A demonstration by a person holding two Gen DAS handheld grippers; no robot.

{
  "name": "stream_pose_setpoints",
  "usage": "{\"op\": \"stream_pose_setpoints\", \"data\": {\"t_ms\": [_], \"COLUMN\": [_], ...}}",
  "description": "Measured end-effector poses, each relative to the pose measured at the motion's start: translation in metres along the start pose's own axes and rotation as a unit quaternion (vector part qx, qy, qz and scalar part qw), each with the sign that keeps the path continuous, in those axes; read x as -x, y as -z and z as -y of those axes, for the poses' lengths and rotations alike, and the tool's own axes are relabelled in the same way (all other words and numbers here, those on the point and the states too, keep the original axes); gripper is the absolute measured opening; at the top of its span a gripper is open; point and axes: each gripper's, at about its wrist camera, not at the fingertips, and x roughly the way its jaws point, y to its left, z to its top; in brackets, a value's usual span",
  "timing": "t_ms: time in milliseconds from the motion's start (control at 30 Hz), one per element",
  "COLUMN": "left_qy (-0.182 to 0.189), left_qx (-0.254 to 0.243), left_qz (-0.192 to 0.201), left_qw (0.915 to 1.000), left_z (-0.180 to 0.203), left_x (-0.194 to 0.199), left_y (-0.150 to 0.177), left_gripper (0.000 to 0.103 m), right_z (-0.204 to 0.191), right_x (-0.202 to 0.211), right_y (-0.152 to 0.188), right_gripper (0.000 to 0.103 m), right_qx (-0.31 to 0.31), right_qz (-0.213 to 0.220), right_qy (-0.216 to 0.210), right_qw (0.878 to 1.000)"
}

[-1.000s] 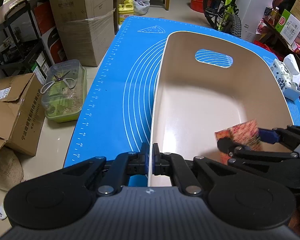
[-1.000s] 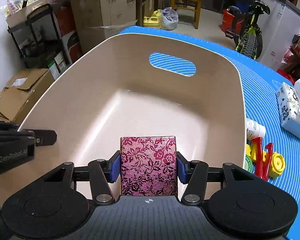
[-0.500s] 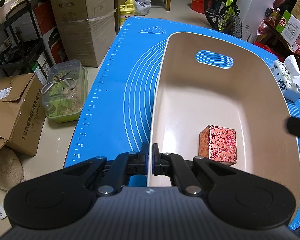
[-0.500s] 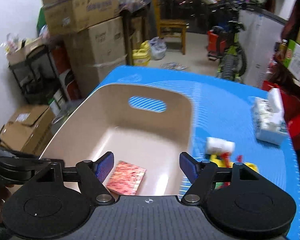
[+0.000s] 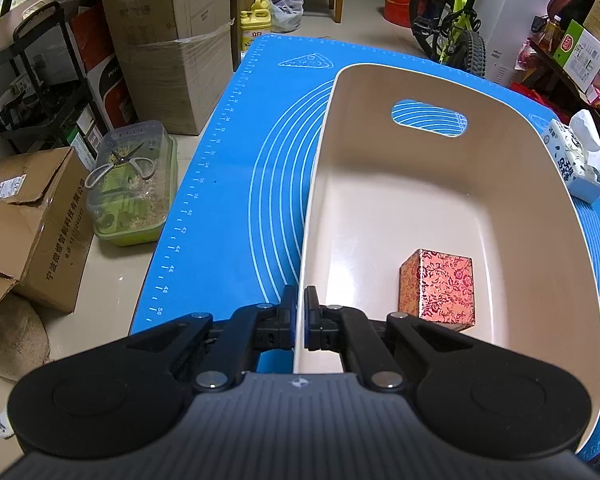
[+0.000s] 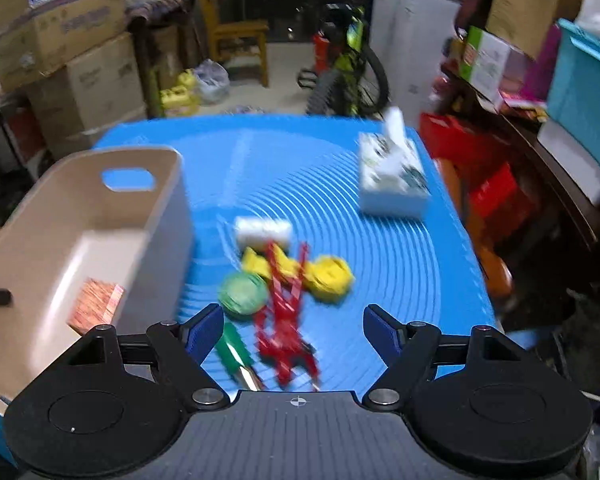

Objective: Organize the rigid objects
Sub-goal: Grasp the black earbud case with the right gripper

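My left gripper (image 5: 299, 320) is shut on the near left rim of a beige plastic bin (image 5: 420, 200) that stands on the blue mat (image 5: 228, 208). A red floral box (image 5: 436, 288) lies on the bin floor near my left gripper; it also shows in the right wrist view (image 6: 96, 304). My right gripper (image 6: 294, 330) is open and empty, above a pile on the mat right of the bin (image 6: 80, 248): red pliers (image 6: 284, 320), yellow pieces (image 6: 328, 276), a green round piece (image 6: 242, 294), a green-handled screwdriver (image 6: 236, 356) and a white bottle (image 6: 264, 230). The right view is blurred.
A tissue pack (image 6: 392, 180) sits at the mat's far right; it also shows in the left wrist view (image 5: 576, 164). Cardboard boxes (image 5: 168, 40), a clear container with scissors (image 5: 132, 184) and a bicycle (image 5: 452, 20) stand on the floor around the table.
My right gripper opened and let go of the floral box in the bin, then drew back and swung right over the pile. My left gripper kept its hold on the rim.
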Motion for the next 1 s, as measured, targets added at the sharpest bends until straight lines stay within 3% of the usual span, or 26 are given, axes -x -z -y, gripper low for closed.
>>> {"op": "stream_pose_setpoints", "data": {"t_ms": [233,500,767,933,1000], "left_qy": [0.0,-0.001,0.0,-0.001,-0.001], "left_qx": [0.001,0.001,0.002,0.001,0.001], "left_qz": [0.0,0.0,0.0,0.0,0.0], "left_qw": [1.0,1.0,1.0,1.0,1.0], "left_z": [-0.001,0.0,0.0,-0.001,0.0], "left_x": [0.001,0.0,0.0,0.0,0.0], "left_y": [0.0,0.001,0.001,0.001,0.001], "left_gripper": [0.006,0.006,0.006,0.006,0.006], "right_z": [0.022,0.011,0.0,-0.005,-0.006], "right_x": [-0.027,-0.042,-0.044,-0.053,-0.055], "right_y": [0.027,0.039,0.042,0.047,0.048], "right_gripper": [0.081,0.08,0.076,0.065,0.053], "right_qx": [0.003,0.028,0.038,0.047,0.052], "right_qz": [-0.05,-0.087,-0.098,-0.124,-0.13], "right_qy": [0.01,-0.026,-0.05,-0.048,-0.041], "right_qw": [0.999,0.995,0.993,0.99,0.989]}}
